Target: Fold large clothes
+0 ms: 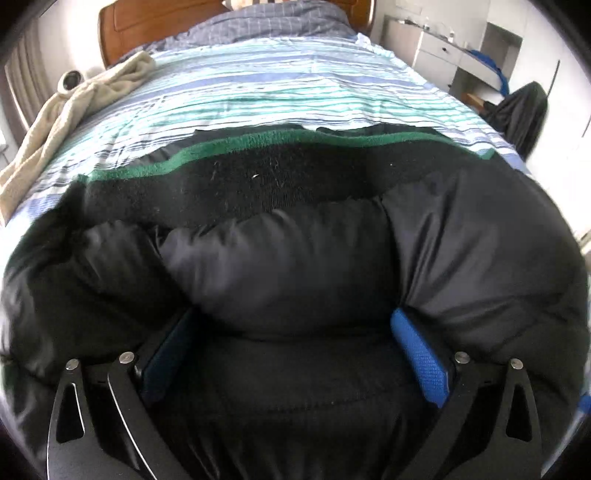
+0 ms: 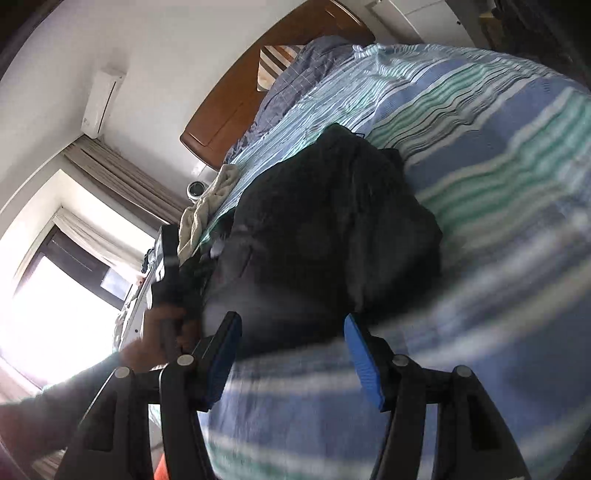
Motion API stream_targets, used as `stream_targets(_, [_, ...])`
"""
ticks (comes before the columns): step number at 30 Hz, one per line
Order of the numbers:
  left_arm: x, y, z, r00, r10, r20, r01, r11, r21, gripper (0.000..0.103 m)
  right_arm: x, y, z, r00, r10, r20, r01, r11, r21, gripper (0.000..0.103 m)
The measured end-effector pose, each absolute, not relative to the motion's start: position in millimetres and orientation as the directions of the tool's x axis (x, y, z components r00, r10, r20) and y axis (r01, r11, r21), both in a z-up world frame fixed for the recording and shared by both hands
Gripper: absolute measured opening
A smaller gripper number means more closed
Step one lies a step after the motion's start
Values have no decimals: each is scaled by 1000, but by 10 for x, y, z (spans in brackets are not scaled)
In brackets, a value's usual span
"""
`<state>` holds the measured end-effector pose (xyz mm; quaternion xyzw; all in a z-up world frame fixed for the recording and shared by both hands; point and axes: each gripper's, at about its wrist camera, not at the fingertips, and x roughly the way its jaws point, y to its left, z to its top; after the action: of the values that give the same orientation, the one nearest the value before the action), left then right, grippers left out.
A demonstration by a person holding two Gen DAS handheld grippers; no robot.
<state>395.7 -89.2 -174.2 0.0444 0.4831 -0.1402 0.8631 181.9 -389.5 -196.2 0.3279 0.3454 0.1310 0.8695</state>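
left wrist view: the left gripper stands with its blue pads spread wide at the bottom of the frame, a puffy fold of the black jacket bulging between them, and whether the pads press on it cannot be told. the jacket, with a fleecy black lining and a green trim, fills the lower half of the frame and lies on the striped bedspread. a cream blanket is bunched at the upper left, a wooden headboard runs along the top, and a white desk stands at the upper right. right wrist view: the right gripper has its blue pads parted at the bottom of the frame with only blurred bedspread between them, clear of the jacket heaped at the centre. at the lower left a person's hand holds the other gripper against the jacket's edge, with a bright window behind.
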Motion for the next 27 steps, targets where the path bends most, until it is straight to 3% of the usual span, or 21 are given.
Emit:
stream_targets(5, [3454,-837,-1420,509,-266,-818,370,926,-71,98,1478,-3764,-1808,747,426,-510,-27,787,617,60])
stream_targets(13, [3424,-899,-1818,526,-237,-817,372,928,-30,102,1557,-3407,-1585,750,443,-491,-120,821,558,61])
stream_targets(21, [3015,-769,-1431,528,-294,-797,417,907,-59,95,1475,-3246,-1498,757,470,-454,-177,816,550,61])
stream_targets(27, [2815,-868,-1699,554,-281,-784,466,885,12,97,1434,-3241,-1623,731,463,-501,-159,830,534,61])
